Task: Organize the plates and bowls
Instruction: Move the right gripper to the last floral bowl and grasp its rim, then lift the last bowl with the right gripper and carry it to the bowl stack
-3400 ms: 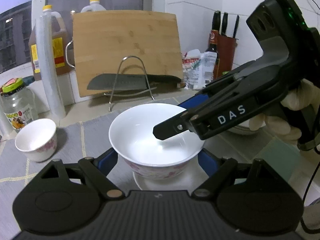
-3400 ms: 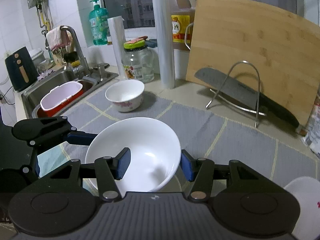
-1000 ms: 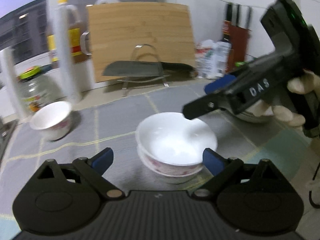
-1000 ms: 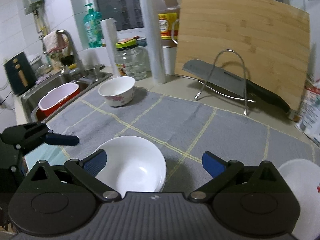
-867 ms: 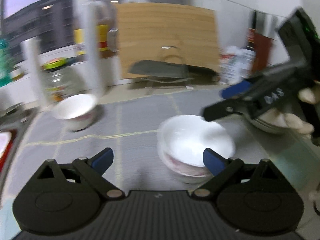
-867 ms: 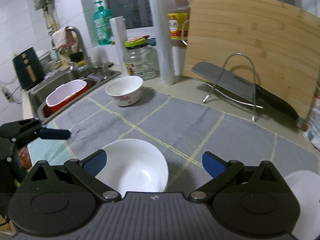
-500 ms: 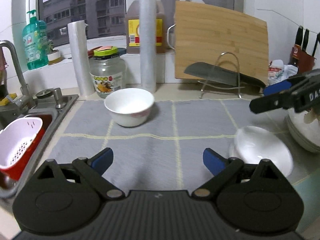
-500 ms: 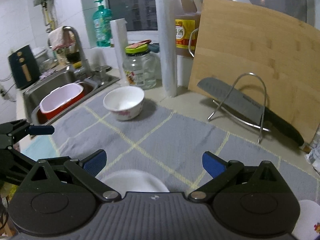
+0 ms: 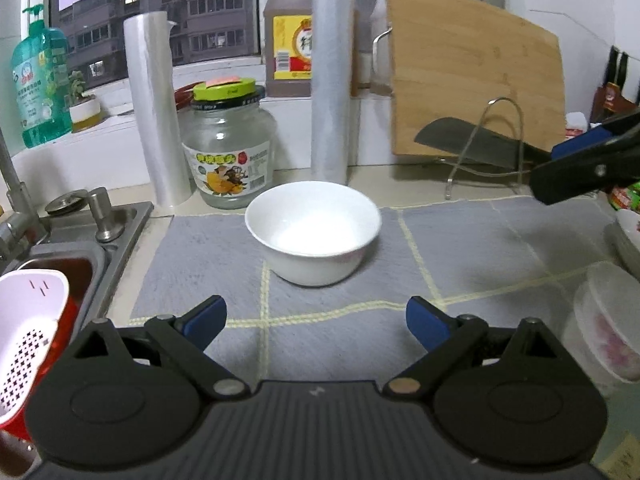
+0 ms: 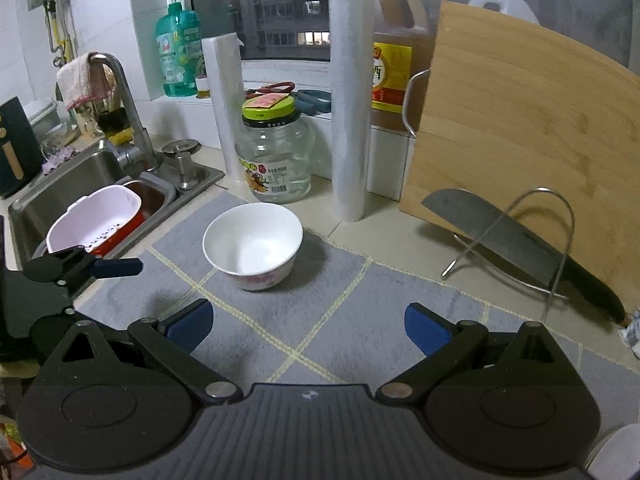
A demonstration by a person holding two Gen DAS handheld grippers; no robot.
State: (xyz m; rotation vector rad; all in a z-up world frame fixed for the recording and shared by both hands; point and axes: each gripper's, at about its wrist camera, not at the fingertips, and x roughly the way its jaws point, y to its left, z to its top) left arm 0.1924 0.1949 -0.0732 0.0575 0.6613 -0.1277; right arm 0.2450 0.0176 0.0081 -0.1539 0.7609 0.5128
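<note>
**Both tools empty, bowl ahead**

Your left tool (image 9: 316,322) and right tool (image 10: 306,326) stand spread wide, gripping nothing. Just beyond their tips, centred, sits the white bowl (image 9: 313,238) on the grey mat (image 9: 472,248); the jar (image 9: 229,148) stands behind it.

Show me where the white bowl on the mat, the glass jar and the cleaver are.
white bowl (image 9: 313,232), left wrist view, inner bottom.
glass jar (image 9: 228,148), left wrist view, clear body above the label.
cleaver (image 10: 492,220), right wrist view, flat of the blade.
</note>
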